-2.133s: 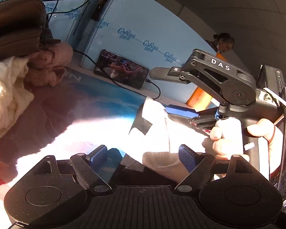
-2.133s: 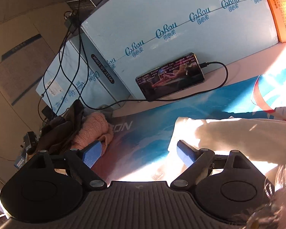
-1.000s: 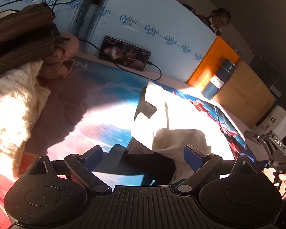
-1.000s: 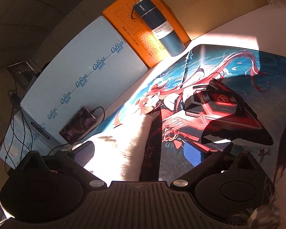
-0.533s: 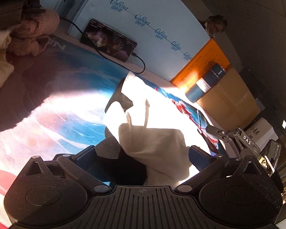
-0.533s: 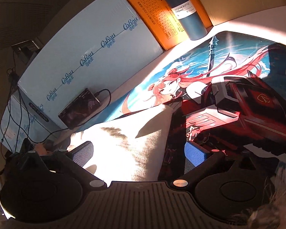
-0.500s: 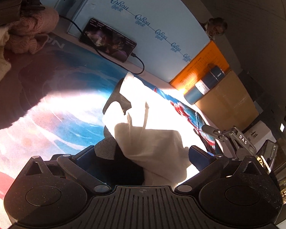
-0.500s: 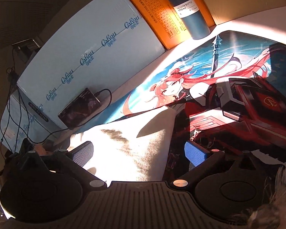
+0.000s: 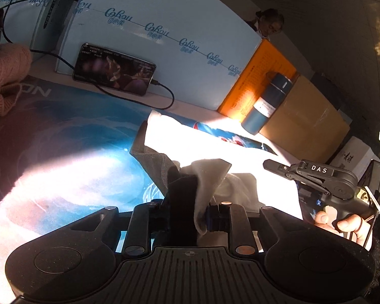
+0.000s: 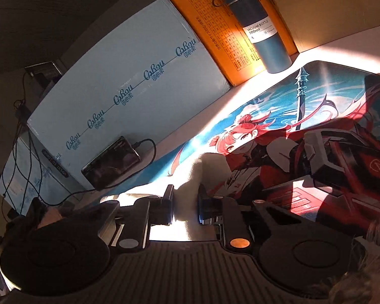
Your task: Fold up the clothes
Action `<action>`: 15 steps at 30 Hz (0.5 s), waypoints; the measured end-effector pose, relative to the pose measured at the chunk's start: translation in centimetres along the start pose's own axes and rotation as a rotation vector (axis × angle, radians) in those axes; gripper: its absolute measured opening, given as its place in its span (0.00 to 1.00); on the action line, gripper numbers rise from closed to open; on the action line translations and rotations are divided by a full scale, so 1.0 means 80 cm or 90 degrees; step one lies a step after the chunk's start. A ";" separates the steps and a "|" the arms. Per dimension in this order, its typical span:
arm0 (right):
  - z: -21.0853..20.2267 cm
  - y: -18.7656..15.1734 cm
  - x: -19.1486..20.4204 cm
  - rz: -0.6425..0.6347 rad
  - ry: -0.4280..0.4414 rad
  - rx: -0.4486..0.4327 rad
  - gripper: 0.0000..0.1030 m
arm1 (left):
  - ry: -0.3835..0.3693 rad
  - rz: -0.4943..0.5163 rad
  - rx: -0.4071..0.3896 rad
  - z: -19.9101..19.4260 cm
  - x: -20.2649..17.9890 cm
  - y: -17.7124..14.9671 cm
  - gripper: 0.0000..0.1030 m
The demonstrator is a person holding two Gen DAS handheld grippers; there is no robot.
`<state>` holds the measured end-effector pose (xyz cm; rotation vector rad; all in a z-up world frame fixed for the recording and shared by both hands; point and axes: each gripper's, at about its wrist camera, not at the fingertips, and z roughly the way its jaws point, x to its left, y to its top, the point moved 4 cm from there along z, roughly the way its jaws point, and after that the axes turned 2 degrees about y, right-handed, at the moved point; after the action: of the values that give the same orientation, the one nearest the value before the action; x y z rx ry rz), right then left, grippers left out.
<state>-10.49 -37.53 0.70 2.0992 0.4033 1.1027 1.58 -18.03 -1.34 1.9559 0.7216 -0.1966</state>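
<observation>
the cloth (image 9: 215, 149), a pale garment, lay on the printed mat (image 9: 71, 136), part in bright sun and part in shade. the left gripper (image 9: 187, 217) was closing on a bunched corner of the cloth; the fabric stood up between its jaws and the pads pressed on it. the right gripper (image 10: 186, 209) was closing on another edge of the cloth (image 10: 210, 167), with a fold of fabric pinched between its pads. in the left wrist view the right gripper (image 9: 288, 169) sat at the right side of the cloth, held by a hand (image 9: 342, 224).

behind the mat stood a pale blue box (image 10: 129, 81) with a phone (image 10: 111, 162) leaning against it, a cable plugged in. an orange box (image 10: 215, 27) stood next to it, with a blue bottle (image 10: 261, 27) upright in front. a pink knit (image 9: 5, 76) lay at the left edge of the mat.
</observation>
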 end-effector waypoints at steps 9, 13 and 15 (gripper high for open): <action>-0.030 0.064 -0.037 -0.039 -0.078 -0.152 0.15 | -0.028 0.228 -0.029 0.090 -0.111 0.054 0.20; -0.034 0.104 -0.078 -0.046 -0.147 -0.192 0.15 | -0.060 0.223 -0.001 0.156 -0.148 0.065 0.20; -0.027 0.124 -0.101 -0.056 -0.187 -0.190 0.15 | -0.078 0.192 0.018 0.191 -0.162 0.062 0.20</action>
<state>-17.52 -48.00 3.95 1.9179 0.1745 0.7383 -3.56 -37.91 0.60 2.0317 0.3393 -0.1415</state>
